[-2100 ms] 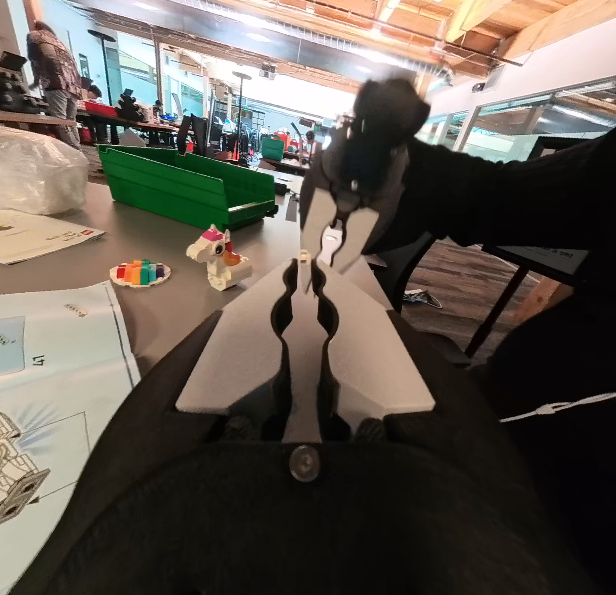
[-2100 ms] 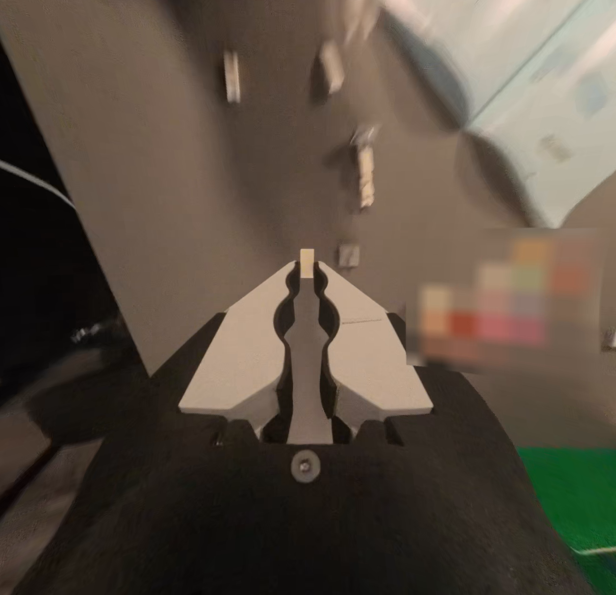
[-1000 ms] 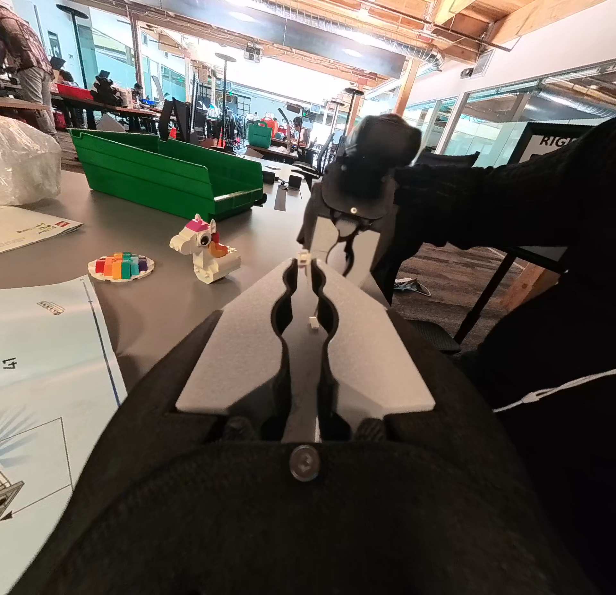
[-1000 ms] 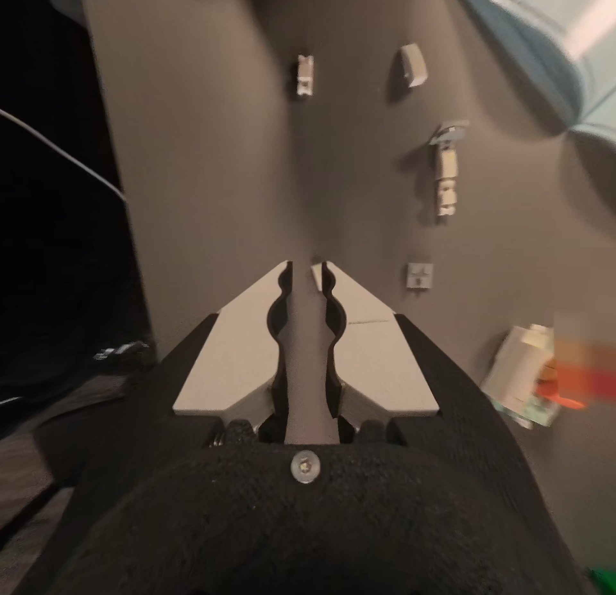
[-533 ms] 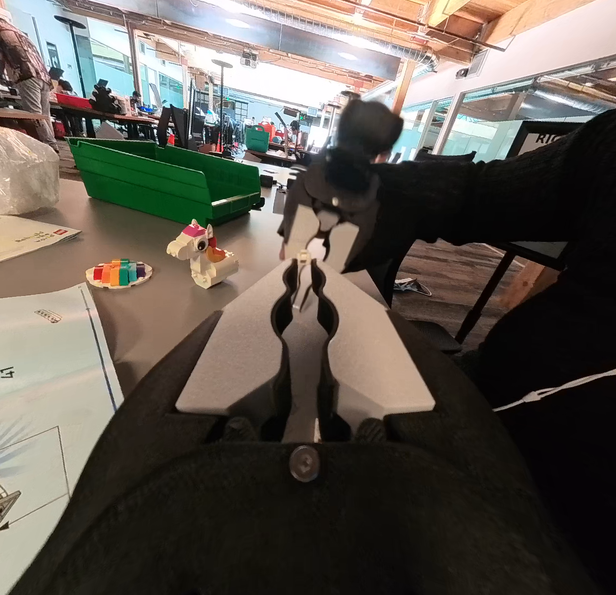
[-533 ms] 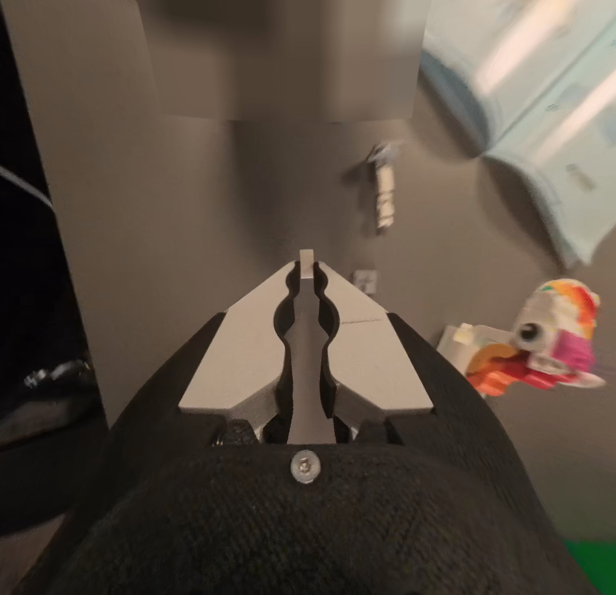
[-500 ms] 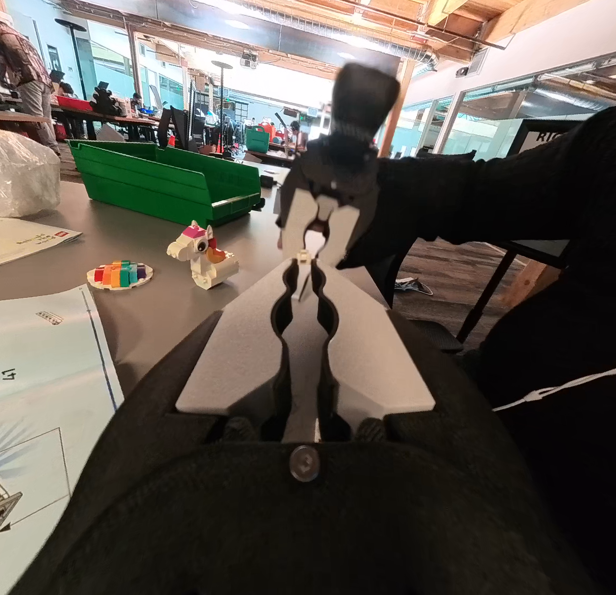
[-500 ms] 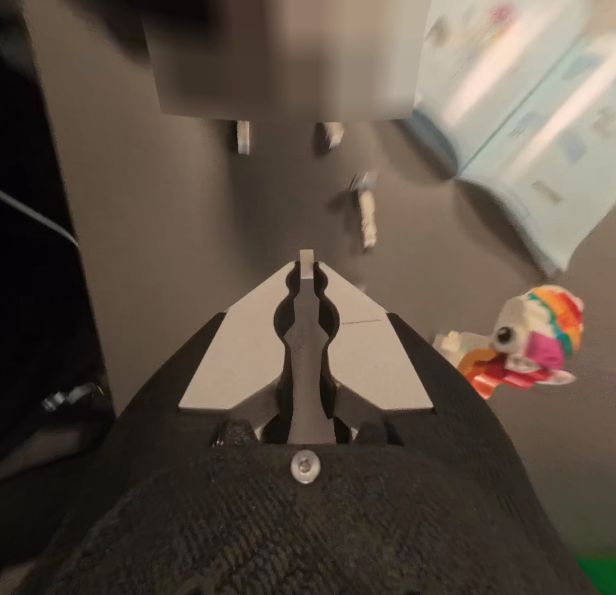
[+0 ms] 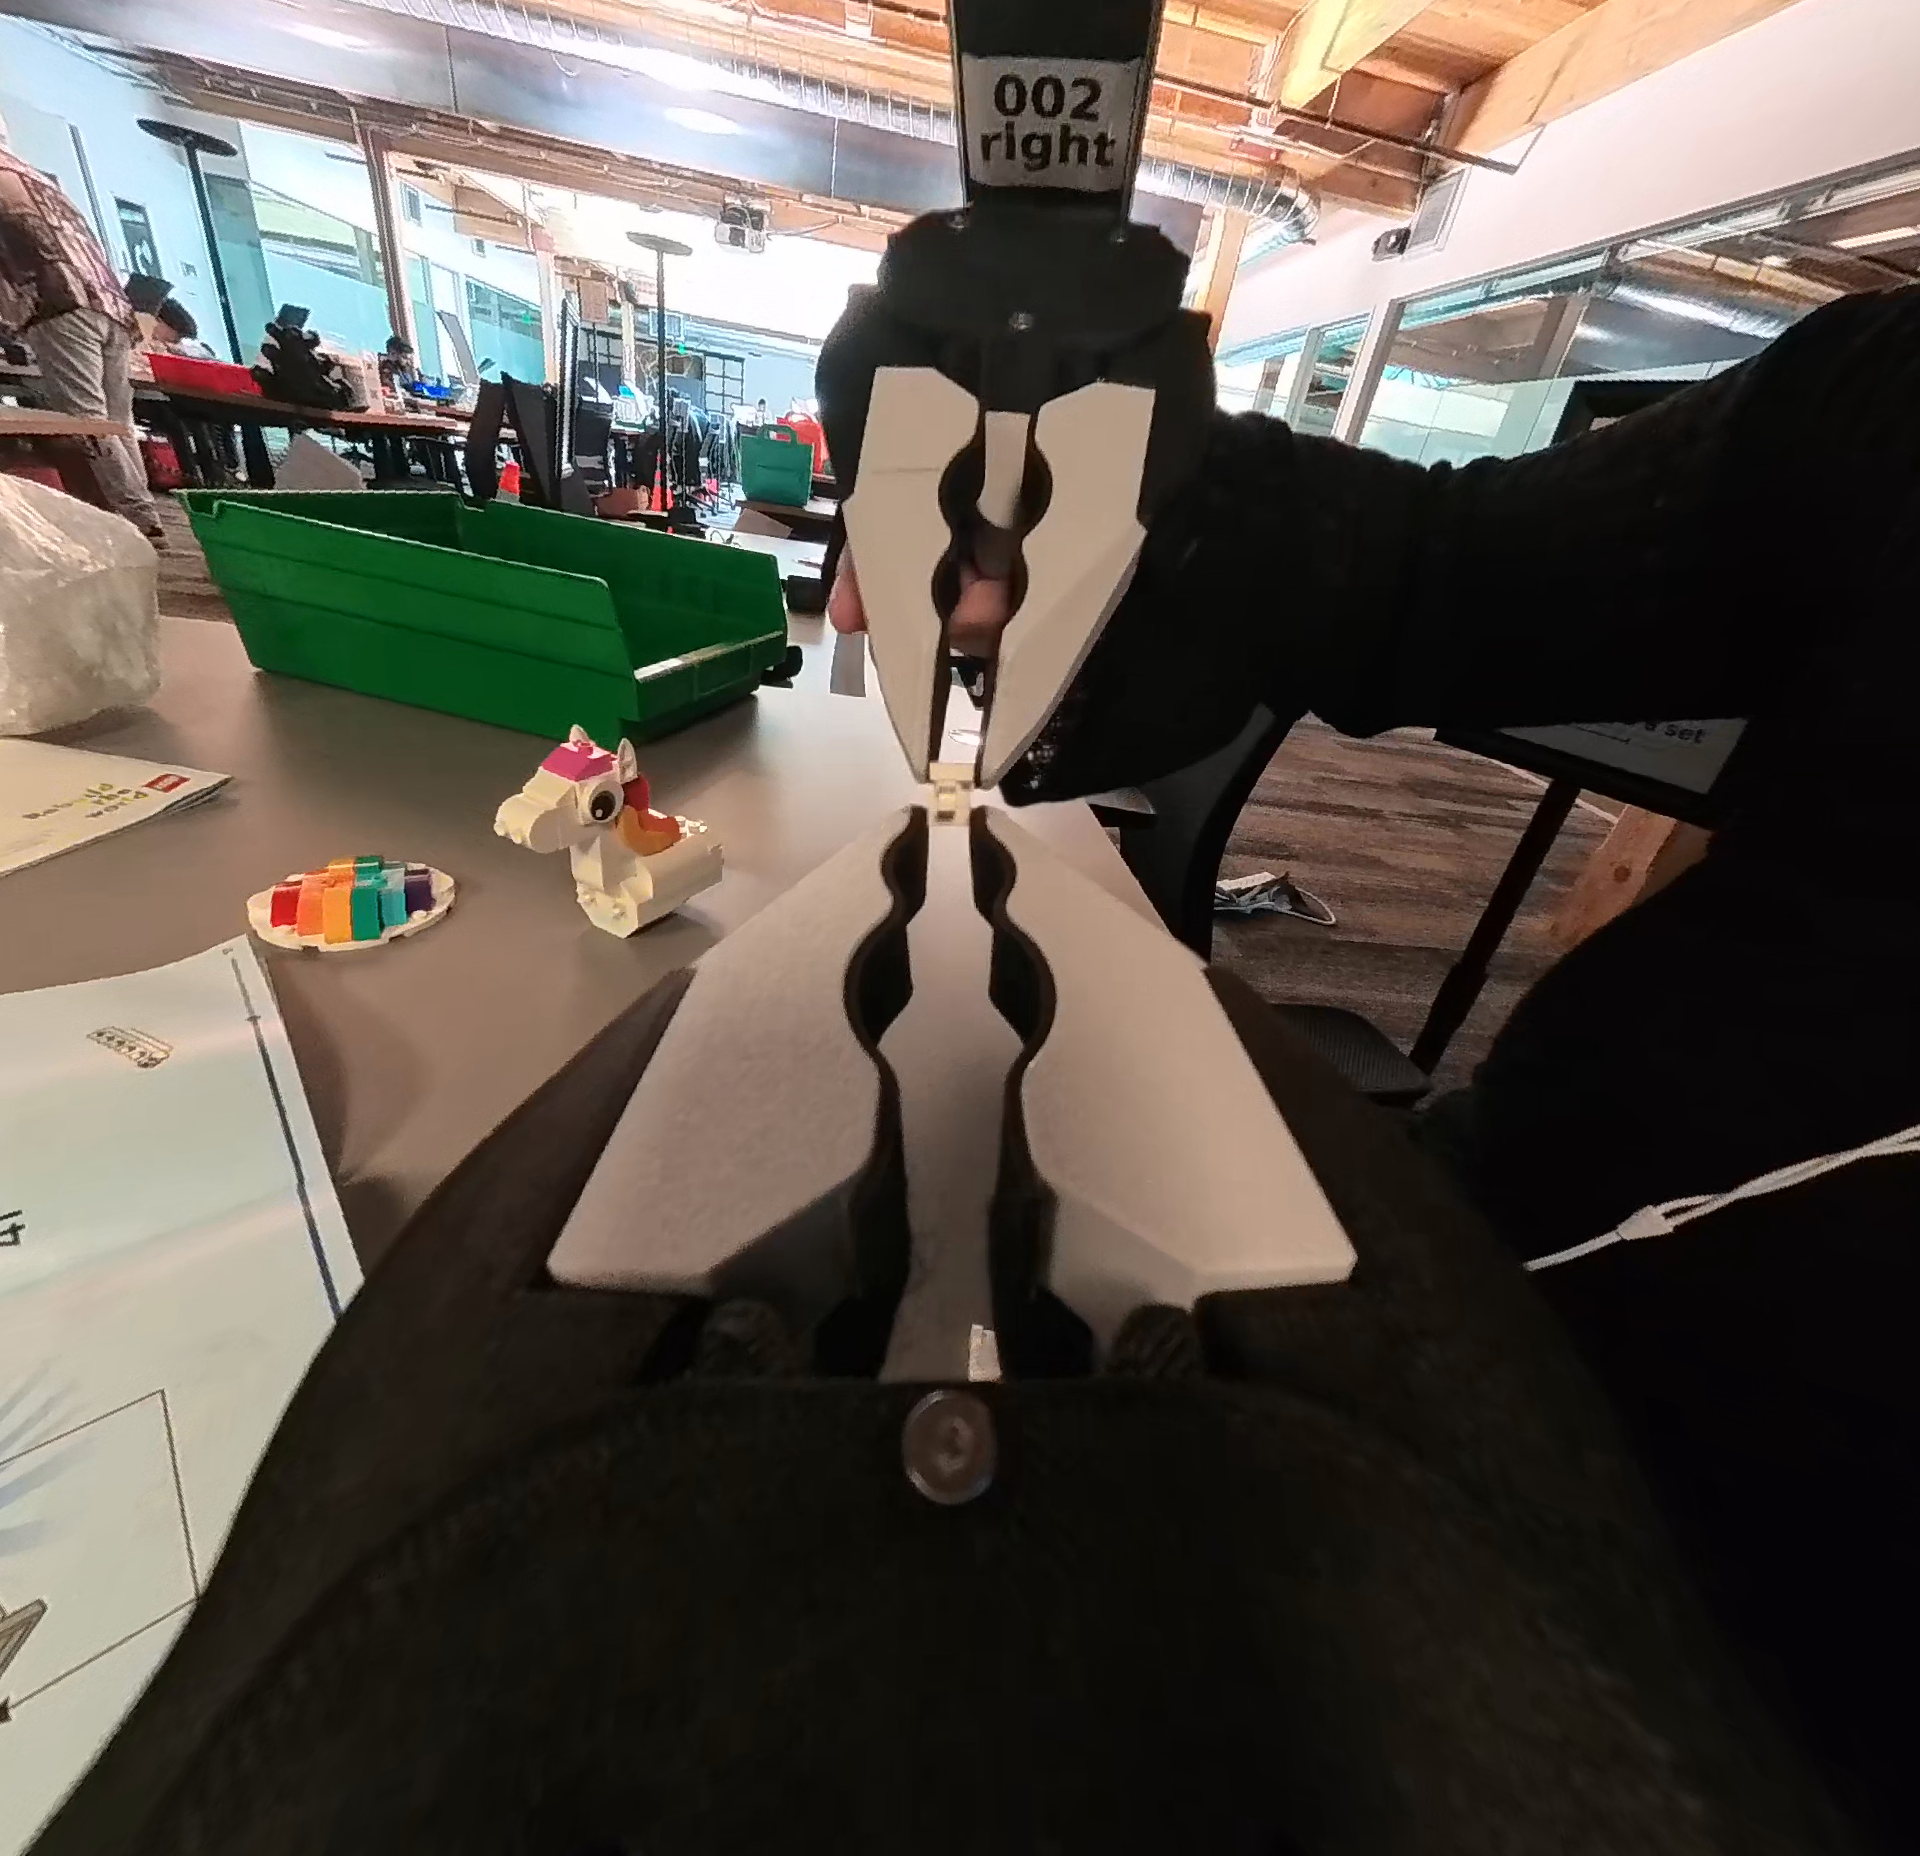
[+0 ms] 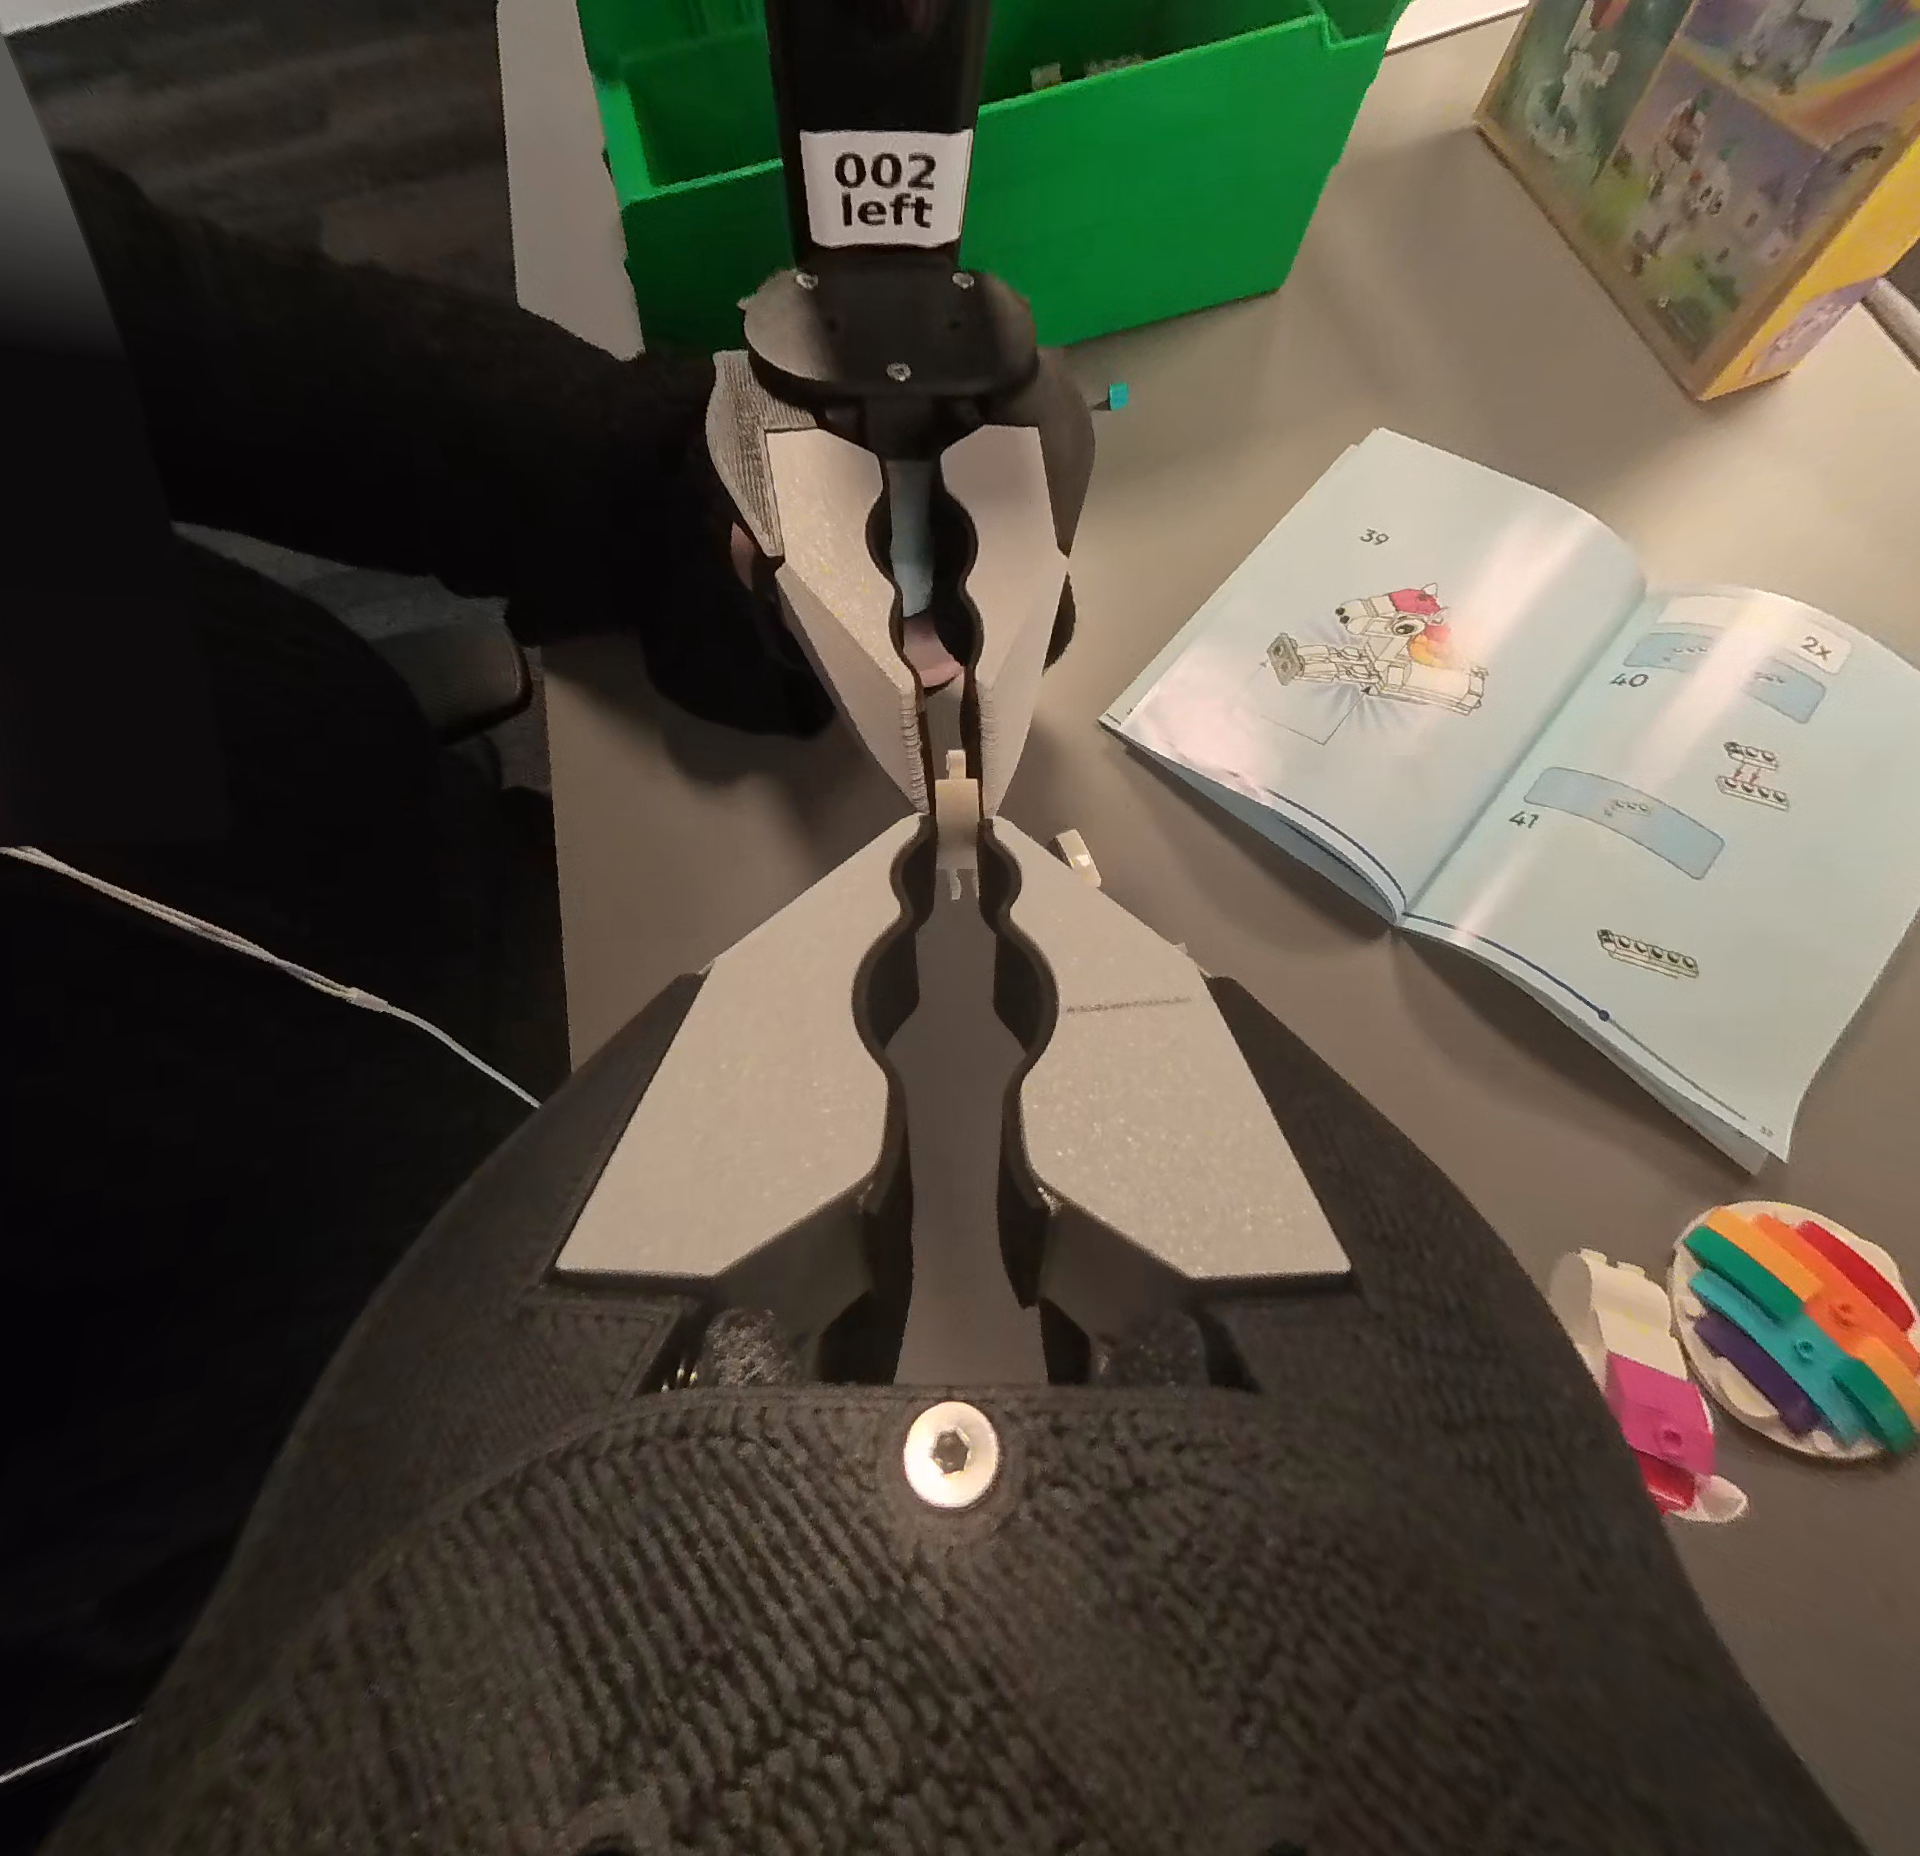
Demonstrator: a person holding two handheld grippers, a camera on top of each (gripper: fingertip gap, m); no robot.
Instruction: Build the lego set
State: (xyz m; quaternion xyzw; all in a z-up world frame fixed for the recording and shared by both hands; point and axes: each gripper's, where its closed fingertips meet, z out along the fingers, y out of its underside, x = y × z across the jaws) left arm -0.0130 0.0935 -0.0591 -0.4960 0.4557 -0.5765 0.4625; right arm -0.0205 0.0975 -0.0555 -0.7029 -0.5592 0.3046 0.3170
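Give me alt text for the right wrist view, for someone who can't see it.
Two grippers meet tip to tip above a grey table, the right gripper pinching a small white Lego piece against the left gripper. An open instruction booklet lies to the right, a green bin behind.

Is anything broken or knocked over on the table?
Nothing looks broken or spilled. The toy unicorn stands upright beside the rainbow disc, and the booklet lies open and flat.
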